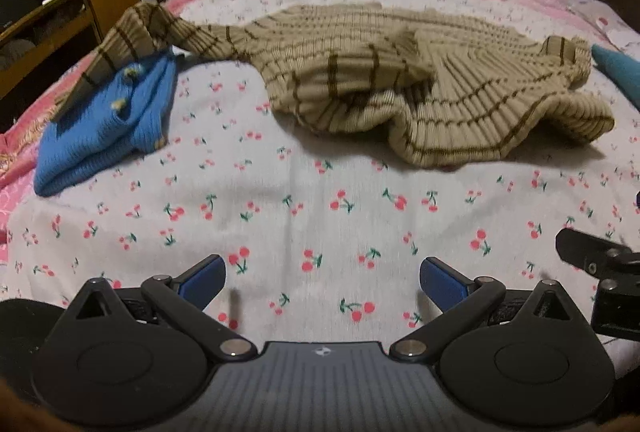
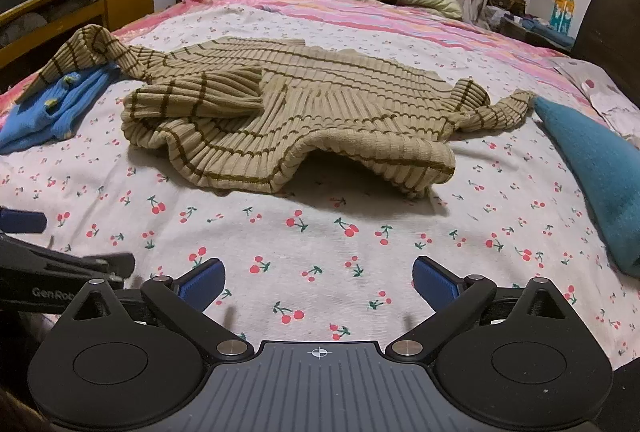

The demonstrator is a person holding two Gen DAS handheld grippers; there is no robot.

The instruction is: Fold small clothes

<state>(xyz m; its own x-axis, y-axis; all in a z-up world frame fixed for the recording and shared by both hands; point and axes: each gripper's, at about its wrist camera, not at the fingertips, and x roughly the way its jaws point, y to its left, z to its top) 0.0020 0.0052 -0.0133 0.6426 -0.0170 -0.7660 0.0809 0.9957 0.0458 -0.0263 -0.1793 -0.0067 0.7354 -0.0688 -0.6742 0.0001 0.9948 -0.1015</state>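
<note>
A beige ribbed-knit sweater with thin dark-brown stripes (image 2: 288, 111) lies crumpled in the middle of the white cherry-print bedsheet (image 2: 320, 252), well ahead of both tools. The left gripper (image 1: 322, 282) and the right gripper (image 2: 316, 278) hang low over bare sheet with their blue-padded jaws spread wide, and neither has hold of anything. The knit looks soft, thick and limp; it will probably sag and stretch when lifted, yet the ribbing should give the pads good purchase, so slipping seems unlikely. Its near hem is rumpled and arches off the sheet at the right, leaving a shadowed gap beneath, which looks the easiest place to slide a lower finger under. One sleeve trails left and rests on a folded bright-blue knit garment (image 1: 108, 127); the other sleeve end bunches at the right, just beside a teal-blue knit piece (image 2: 592, 175). A sensible hold would be the two corners of the near hem, or a sleeve cuff each, to spread the body flat before folding. Open sheet lies between the grippers and the hem, giving room to drag and smooth. Sideways room is tighter, as the blue garments flank the sweater and the left sleeve would have to be lifted clear so as not to disturb the folded one.
</note>
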